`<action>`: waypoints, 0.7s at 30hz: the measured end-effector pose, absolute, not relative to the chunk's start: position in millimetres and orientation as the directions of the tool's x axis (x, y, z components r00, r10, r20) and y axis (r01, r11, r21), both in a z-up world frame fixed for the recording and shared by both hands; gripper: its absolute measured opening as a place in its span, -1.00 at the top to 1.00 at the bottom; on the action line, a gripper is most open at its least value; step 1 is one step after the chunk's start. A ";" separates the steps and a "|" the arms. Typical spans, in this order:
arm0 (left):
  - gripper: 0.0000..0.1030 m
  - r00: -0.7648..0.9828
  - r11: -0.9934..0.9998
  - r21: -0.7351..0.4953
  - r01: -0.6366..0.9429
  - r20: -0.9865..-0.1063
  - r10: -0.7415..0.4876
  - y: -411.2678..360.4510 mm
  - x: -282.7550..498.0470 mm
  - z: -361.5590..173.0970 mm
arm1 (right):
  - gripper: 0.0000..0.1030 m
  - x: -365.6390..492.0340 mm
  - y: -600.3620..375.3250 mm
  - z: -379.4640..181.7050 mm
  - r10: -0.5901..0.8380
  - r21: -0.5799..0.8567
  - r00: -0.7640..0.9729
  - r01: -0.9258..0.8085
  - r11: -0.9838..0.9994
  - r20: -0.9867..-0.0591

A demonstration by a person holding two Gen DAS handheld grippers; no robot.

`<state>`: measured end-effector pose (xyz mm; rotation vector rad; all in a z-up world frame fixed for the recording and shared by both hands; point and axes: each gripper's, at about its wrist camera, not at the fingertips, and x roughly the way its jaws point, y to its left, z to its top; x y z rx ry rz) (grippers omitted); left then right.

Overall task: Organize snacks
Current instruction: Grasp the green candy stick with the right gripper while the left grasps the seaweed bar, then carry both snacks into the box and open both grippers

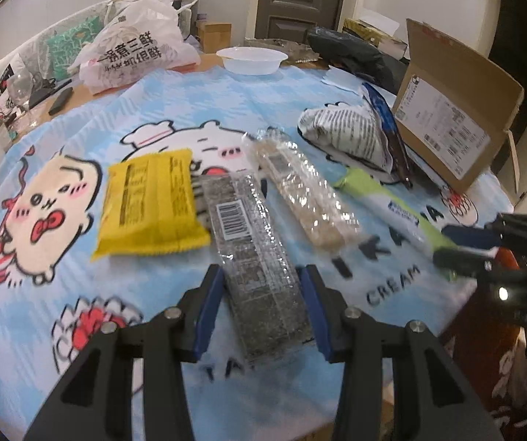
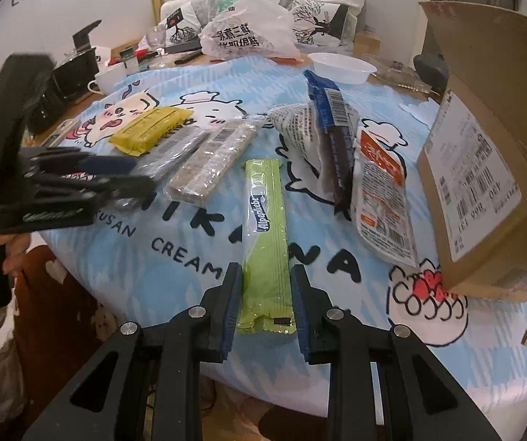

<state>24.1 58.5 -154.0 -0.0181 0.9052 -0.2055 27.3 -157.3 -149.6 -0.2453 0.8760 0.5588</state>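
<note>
Snacks lie in a row on the blue cartoon cloth. My left gripper is open, its fingers straddling the near end of a dark seaweed pack; it also shows in the right wrist view. A yellow pack lies to the left and a beige wafer bar to the right. My right gripper is open around the near end of the green Alpenliebe stick, which also shows in the left wrist view. A white printed bag, a blue pack and an orange-and-white pouch lie beyond.
An open cardboard box stands at the right. A white plastic bowl, a printed plastic bag, a white cup and clutter sit at the table's far side. The table's near edge is close below the grippers.
</note>
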 end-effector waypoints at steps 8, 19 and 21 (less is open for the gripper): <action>0.16 0.620 0.989 -0.094 0.113 -0.771 -0.144 59.1 30.5 -155.1 | 0.55 33.0 -152.8 -150.1 0.374 0.015 0.523 -0.567 0.824 -0.765; 0.23 0.642 0.996 -0.017 0.084 -0.764 -0.067 51.9 40.8 -157.2 | 0.53 56.8 -130.7 -157.9 0.379 -0.011 0.550 -0.578 0.816 -0.744; 0.23 0.644 0.996 -0.017 0.083 -0.762 -0.067 51.9 40.3 -157.1 | 0.54 59.4 -128.9 -158.0 0.382 -0.017 0.553 -0.583 0.812 -0.740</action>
